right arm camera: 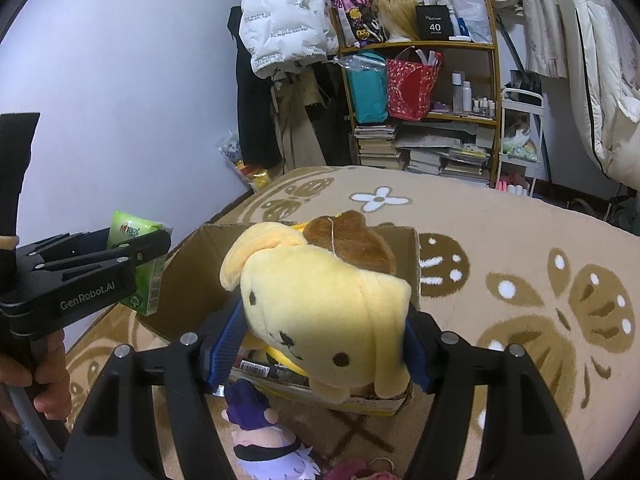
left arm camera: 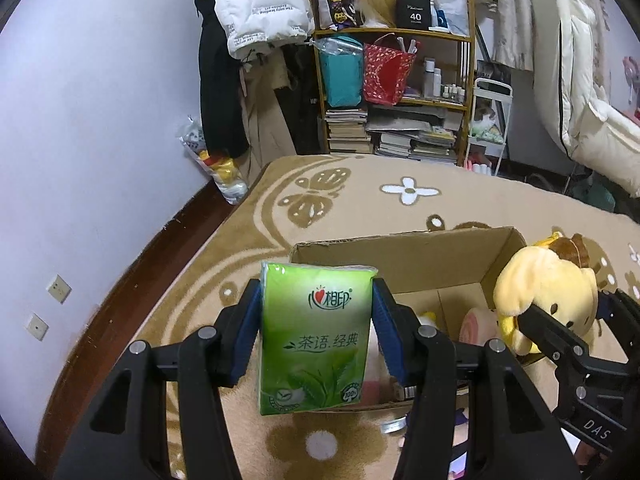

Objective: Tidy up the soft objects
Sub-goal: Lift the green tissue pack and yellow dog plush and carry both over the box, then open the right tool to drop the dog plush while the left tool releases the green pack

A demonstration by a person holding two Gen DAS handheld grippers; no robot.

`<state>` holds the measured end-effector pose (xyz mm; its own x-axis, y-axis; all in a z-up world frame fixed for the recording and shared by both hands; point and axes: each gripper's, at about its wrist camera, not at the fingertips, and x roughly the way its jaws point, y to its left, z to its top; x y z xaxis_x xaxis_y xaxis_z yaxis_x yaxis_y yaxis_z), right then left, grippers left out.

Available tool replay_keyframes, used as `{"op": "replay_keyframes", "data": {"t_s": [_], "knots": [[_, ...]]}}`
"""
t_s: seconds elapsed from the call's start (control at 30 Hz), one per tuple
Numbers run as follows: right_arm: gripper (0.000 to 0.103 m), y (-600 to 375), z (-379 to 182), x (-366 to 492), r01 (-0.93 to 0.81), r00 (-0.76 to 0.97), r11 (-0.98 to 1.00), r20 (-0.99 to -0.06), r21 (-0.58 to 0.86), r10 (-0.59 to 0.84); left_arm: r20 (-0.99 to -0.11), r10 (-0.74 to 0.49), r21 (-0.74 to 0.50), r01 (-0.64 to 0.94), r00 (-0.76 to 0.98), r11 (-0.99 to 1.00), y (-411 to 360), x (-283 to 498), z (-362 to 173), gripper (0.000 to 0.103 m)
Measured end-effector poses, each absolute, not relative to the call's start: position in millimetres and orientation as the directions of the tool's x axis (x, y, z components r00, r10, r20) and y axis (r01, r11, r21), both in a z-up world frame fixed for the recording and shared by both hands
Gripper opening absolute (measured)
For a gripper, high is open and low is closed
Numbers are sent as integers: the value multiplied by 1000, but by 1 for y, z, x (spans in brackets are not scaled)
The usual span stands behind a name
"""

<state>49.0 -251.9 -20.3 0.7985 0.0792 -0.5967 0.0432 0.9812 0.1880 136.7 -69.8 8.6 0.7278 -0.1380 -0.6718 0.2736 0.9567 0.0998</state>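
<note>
The left gripper (left arm camera: 316, 320) clamps a green tissue pack (left arm camera: 314, 338) above the near-left rim of an open cardboard box (left arm camera: 400, 256). The right gripper (right arm camera: 320, 344) squeezes a yellow plush dog (right arm camera: 328, 308) over the same box, near its right wall. The box sits on a tan patterned rug (right arm camera: 500, 240); a purple-haired doll (right arm camera: 260, 428) lies just before it. Beyond the rug stands a crowded shelf (left arm camera: 400, 34).

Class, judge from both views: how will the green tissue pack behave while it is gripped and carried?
The green tissue pack probably yields softly: the left gripper pads press its sides. Its glossy film wrap may be slippery. It hangs upright from a side pinch, so it is likely light.
</note>
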Motion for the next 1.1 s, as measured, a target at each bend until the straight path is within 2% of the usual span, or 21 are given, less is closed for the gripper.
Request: {"op": "replay_keyframes", "data": {"t_s": [0.23, 0.43, 0.93, 1.1], "knots": [[74, -256, -25, 49, 68, 786, 983, -616, 170, 52, -674, -106, 151, 277, 731, 949, -75, 136, 6, 52], [75, -253, -27, 50, 61, 779, 986, -625, 153, 49, -683, -128, 92, 259, 719, 962, -70, 140, 5, 52], [80, -247, -27, 54, 53, 771, 988, -634, 145, 51, -664, -111, 78, 216, 740, 973, -60, 142, 6, 53], [81, -246, -29, 53, 58, 768, 988, -639, 140, 45, -642, -120, 71, 215, 757, 974, -58, 138, 11, 66]]}}
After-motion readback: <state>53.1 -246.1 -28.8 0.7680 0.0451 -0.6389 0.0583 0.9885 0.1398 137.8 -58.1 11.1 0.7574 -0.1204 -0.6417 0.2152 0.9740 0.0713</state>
